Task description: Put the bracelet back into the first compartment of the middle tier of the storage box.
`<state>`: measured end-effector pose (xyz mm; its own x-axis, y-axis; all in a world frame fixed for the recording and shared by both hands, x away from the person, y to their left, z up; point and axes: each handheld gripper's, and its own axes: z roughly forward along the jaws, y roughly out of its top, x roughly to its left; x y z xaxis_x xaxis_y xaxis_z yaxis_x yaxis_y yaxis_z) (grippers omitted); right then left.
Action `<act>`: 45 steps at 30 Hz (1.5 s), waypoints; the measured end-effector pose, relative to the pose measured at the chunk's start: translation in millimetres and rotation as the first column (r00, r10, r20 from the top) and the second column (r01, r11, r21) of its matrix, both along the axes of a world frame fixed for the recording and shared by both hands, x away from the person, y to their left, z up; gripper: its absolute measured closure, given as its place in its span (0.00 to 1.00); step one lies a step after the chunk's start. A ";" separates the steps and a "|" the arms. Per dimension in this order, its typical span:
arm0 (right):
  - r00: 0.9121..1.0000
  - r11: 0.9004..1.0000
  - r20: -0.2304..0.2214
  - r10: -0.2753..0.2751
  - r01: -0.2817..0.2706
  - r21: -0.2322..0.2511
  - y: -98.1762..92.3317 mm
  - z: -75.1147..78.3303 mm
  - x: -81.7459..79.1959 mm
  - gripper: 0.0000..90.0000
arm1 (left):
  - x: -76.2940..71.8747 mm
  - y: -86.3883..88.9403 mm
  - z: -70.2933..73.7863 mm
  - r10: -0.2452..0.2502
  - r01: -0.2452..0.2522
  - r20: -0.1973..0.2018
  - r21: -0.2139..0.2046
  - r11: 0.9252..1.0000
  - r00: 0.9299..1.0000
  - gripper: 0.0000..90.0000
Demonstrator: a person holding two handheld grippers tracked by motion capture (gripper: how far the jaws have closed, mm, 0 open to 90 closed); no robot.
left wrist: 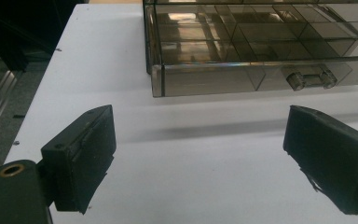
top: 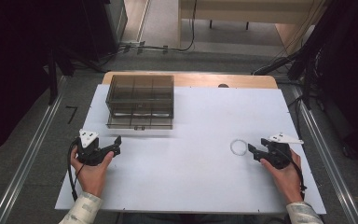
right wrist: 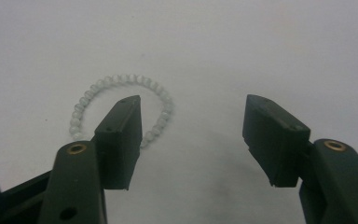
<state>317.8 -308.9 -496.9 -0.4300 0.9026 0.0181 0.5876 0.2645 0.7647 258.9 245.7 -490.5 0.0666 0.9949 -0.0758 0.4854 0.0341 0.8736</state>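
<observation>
A smoky transparent organizer box (top: 140, 100) with several compartments and a drawer sits at the back left of the white table (top: 191, 182). Its drawer front with two clear knobs (left wrist: 307, 79) faces my left gripper (top: 117, 145), which rests open on the table just in front of it, holding nothing. A small ring of pale beads, a bracelet (top: 237, 147), lies flat at the right. My right gripper (top: 253, 153) stands open right beside it. In the right gripper view the bracelet (right wrist: 93, 93) lies behind the left jaw, partly hidden by it, not between the jaws.
The table's wooden back edge (top: 242, 80) shows behind the white top. Metal rails (top: 28, 158) run along the floor on both sides. Dark equipment and cables (top: 279, 60) stand beyond the far corners.
</observation>
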 end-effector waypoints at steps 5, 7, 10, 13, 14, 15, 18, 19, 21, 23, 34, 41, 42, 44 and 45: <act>1.000 1.000 -0.008 0.006 -0.006 0.000 0.9 -0.8 1.9 0.48 | 0.4 -0.8 -0.3 -0.004 0.004 -0.002 0.001 1.000 1.000 0.11; 1.000 1.000 -0.009 0.006 -0.006 0.003 0.4 -1.0 2.5 0.50 | 0.6 -1.0 -0.5 -0.005 0.005 -0.001 0.002 1.000 1.000 0.11; 1.000 1.000 -0.014 0.006 -0.006 0.008 0.7 -1.4 3.4 0.53 | 0.8 -1.6 -0.5 -0.005 0.005 -0.002 0.004 1.000 1.000 0.11; 1.000 1.000 -0.018 0.012 -0.012 0.013 2.4 -2.0 4.6 0.55 | 1.0 -2.2 -0.6 -0.008 0.008 -0.003 0.003 1.000 1.000 0.11; 1.000 1.000 -0.019 0.016 -0.015 0.011 3.2 -2.3 5.2 0.55 | 1.0 -2.2 -0.6 -0.008 0.008 -0.003 0.002 1.000 1.000 0.11; 1.000 1.000 -0.019 0.018 -0.018 0.011 4.1 -2.7 5.9 0.55 | 1.0 -2.3 -0.5 -0.009 0.009 -0.002 0.001 1.000 1.000 0.11; 1.000 1.000 -0.023 0.022 -0.022 0.003 6.6 -3.5 7.9 0.57 | 1.1 -2.1 -0.6 -0.009 0.009 -0.004 0.002 1.000 1.000 0.11; 1.000 1.000 -0.022 0.022 -0.022 0.001 7.4 -3.9 8.5 0.57 | 1.2 -2.1 -0.9 -0.008 0.008 -0.005 0.002 1.000 1.000 0.11; 0.999 1.000 -0.033 0.026 -0.026 0.001 9.4 -5.2 9.7 0.59 | 1.5 -2.4 -1.2 -0.012 0.012 -0.007 0.001 1.000 1.000 0.11; 0.999 1.000 -0.038 0.030 -0.030 -0.007 11.1 -6.3 10.7 0.61 | 1.5 -2.6 -1.1 -0.014 0.014 -0.007 0.002 1.000 1.000 0.11; 0.999 1.000 -0.037 0.024 -0.024 -0.011 11.8 -7.0 12.5 0.70 | 1.4 -2.9 -1.1 -0.014 0.014 -0.004 0.001 1.000 1.000 0.11; 0.999 1.000 -0.043 0.026 -0.026 -0.010 12.8 -8.1 13.4 0.74 | 1.8 -3.5 -1.5 -0.017 0.017 -0.009 0.004 1.000 1.000 0.11; 0.999 1.000 -0.042 0.024 -0.025 -0.009 13.2 -8.5 13.7 0.74 | 1.8 -3.5 -1.4 -0.019 0.019 -0.009 0.004 1.000 1.000 0.11; 0.999 1.000 -0.046 0.025 -0.026 -0.012 14.7 -8.9 14.6 0.77 | 1.8 -3.6 -1.2 -0.018 0.018 -0.010 0.005 1.000 1.000 0.11; 0.998 1.000 -0.049 0.026 -0.027 -0.016 16.1 -9.4 15.1 0.80 | 1.8 -3.7 -1.2 -0.019 0.019 -0.010 0.005 1.000 1.000 0.11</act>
